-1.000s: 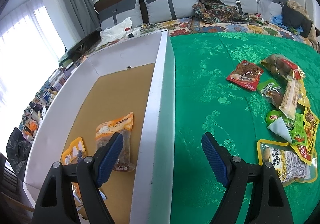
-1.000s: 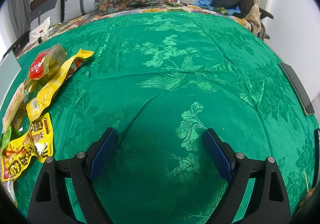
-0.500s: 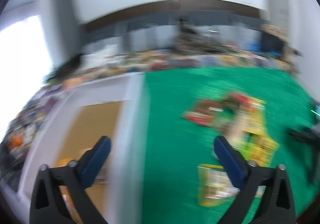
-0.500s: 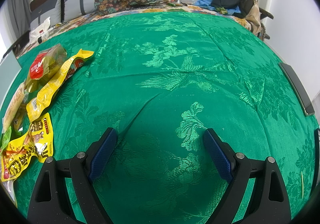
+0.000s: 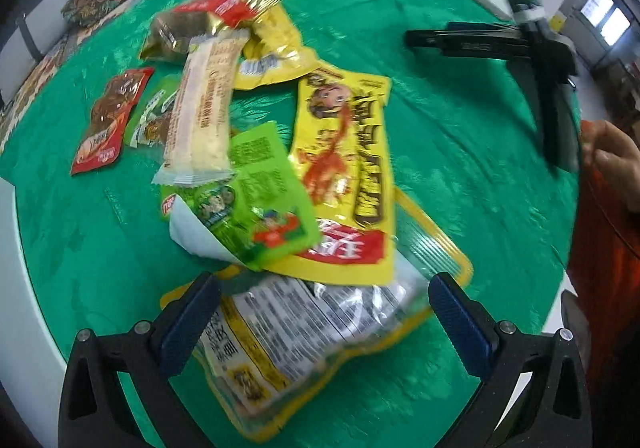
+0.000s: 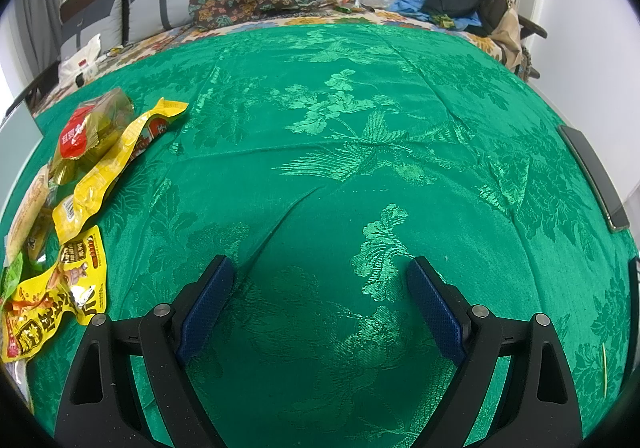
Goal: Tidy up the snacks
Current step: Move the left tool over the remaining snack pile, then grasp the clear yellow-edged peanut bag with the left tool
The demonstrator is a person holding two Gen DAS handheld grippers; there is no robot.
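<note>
The left tool (image 5: 324, 308) is wide open, its jaws having just spread, and a yellow-edged pouch (image 5: 304, 336) lies between the pads, not pressed, its long axis slanted from lower left to upper right. Its printed text is too blurred to read. One second ago this tool was over the white box; now it looks down on the snack pile on the green tabletop (image 5: 460, 175). Beyond lie a green packet (image 5: 256, 199), a yellow cartoon bag (image 5: 344, 151) and a beige bar (image 5: 204, 107) pointing away. The right tool (image 6: 316, 300) is unclenched, empty, unmoved.
</note>
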